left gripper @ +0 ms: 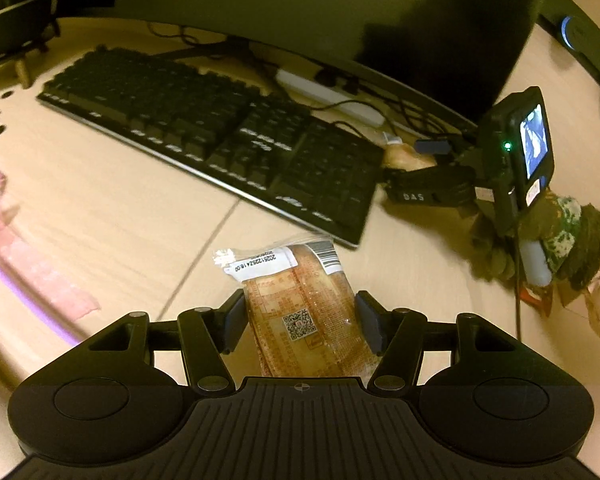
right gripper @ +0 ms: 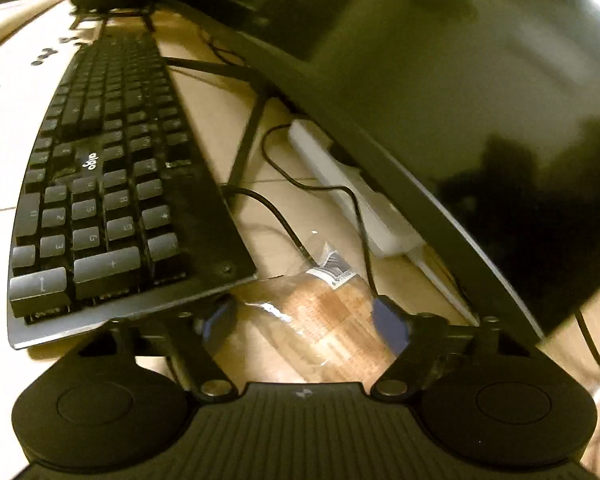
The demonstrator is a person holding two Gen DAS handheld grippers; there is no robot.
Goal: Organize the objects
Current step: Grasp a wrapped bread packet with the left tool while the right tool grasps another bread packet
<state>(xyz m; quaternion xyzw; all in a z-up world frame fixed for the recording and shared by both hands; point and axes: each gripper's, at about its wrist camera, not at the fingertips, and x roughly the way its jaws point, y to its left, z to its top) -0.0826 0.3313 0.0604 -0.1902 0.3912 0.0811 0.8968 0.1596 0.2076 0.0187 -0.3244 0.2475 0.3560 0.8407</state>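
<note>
The left gripper (left gripper: 300, 322) jaws grip one wrapped bread (left gripper: 304, 312); the right gripper (right gripper: 304, 322) jaws appear closed on another wrapped bun (right gripper: 328, 320) beside the keyboard (right gripper: 112, 184); its slippery film may slide out.

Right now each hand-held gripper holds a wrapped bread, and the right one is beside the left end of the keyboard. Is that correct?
Not quite. The right hand-held gripper holds its wrapped bread beside the keyboard's number-pad end, the right end, as the right wrist view shows. The left hand-held gripper does hold a wrapped bread.
</note>
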